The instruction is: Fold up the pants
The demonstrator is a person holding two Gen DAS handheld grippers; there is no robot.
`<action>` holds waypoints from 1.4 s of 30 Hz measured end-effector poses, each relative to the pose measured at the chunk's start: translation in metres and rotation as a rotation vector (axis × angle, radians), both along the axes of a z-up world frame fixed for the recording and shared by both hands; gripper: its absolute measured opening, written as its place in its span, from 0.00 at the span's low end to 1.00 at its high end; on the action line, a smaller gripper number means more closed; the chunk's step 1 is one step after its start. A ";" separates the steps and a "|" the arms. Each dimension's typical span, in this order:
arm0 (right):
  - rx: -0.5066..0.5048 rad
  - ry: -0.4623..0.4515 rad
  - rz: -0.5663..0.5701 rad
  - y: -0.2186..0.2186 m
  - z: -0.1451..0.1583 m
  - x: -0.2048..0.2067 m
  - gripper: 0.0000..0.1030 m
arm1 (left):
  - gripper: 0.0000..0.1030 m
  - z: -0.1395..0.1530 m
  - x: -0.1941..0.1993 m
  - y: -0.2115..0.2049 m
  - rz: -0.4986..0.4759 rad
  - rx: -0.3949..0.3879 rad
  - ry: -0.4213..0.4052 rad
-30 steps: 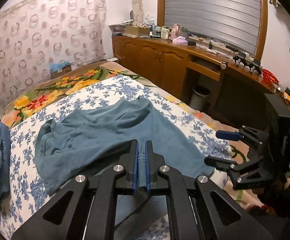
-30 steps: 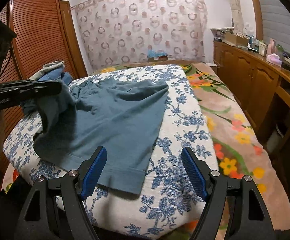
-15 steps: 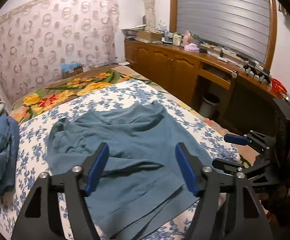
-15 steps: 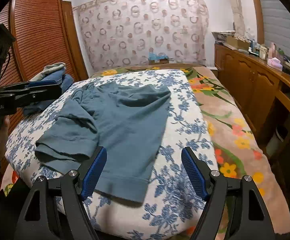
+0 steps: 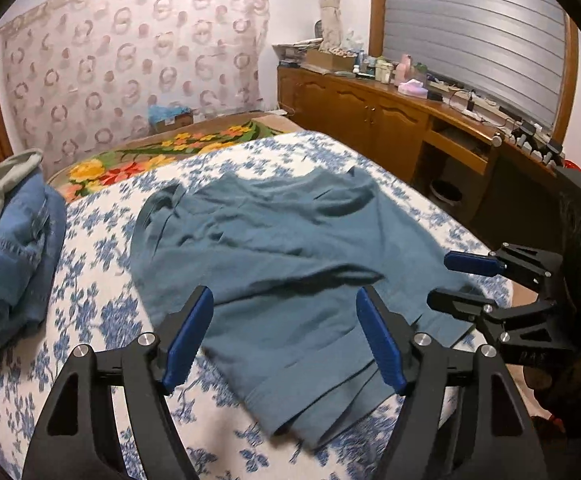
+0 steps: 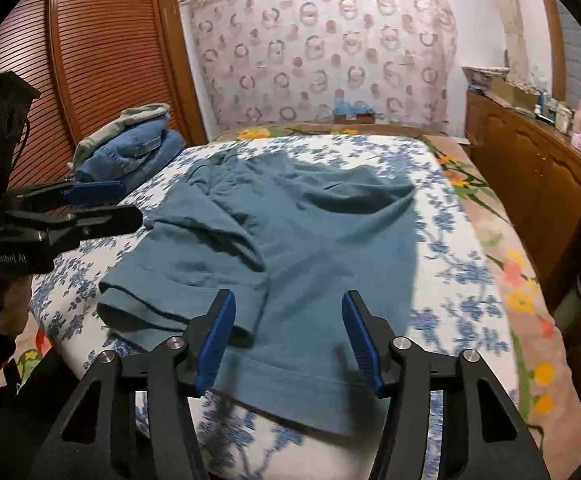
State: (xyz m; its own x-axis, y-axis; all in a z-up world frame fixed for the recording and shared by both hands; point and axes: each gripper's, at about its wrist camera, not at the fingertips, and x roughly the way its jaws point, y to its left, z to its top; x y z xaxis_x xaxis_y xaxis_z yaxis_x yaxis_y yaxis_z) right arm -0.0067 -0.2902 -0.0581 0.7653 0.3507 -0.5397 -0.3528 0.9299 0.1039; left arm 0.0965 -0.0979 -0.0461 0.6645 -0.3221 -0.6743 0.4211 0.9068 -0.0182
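Your left gripper [image 5: 284,336] hangs with its fingers wide apart and empty over the near hem of the teal pants [image 5: 290,264]. Your right gripper [image 6: 288,334] has just been narrowing its fingers, nothing pinched between them yet, above that same hem. The pants lie rumpled, partly folded over, on the blue-flowered bed [image 6: 442,264]. Far left sits a denim pile [image 6: 134,148].

I see a room lit evenly and fairly dimly from indoor light, with soft shadows on the teal pants [image 5: 290,264] and no glare. Fisheye bending curves the walls, black vignette fills my corners, and motion blur smears the floral bedspread [image 6: 454,288] near the bottom edge.
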 end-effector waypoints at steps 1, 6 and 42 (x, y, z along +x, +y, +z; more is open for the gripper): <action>-0.001 0.004 0.003 0.003 -0.001 0.002 0.48 | 0.73 -0.002 0.000 0.002 0.003 0.000 0.004; 0.000 0.033 0.034 0.017 -0.007 0.015 0.37 | 0.73 -0.013 -0.002 0.013 0.027 -0.012 0.024; 0.036 -0.030 -0.046 -0.048 0.013 -0.043 0.07 | 0.73 -0.037 -0.003 0.001 0.008 -0.008 0.082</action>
State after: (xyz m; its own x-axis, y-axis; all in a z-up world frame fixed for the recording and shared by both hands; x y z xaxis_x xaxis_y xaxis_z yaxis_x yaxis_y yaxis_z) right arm -0.0498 -0.3383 -0.0450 0.7967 0.3331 -0.5043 -0.3129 0.9412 0.1273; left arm 0.0933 -0.0969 -0.0835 0.6096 -0.3227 -0.7241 0.4111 0.9097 -0.0594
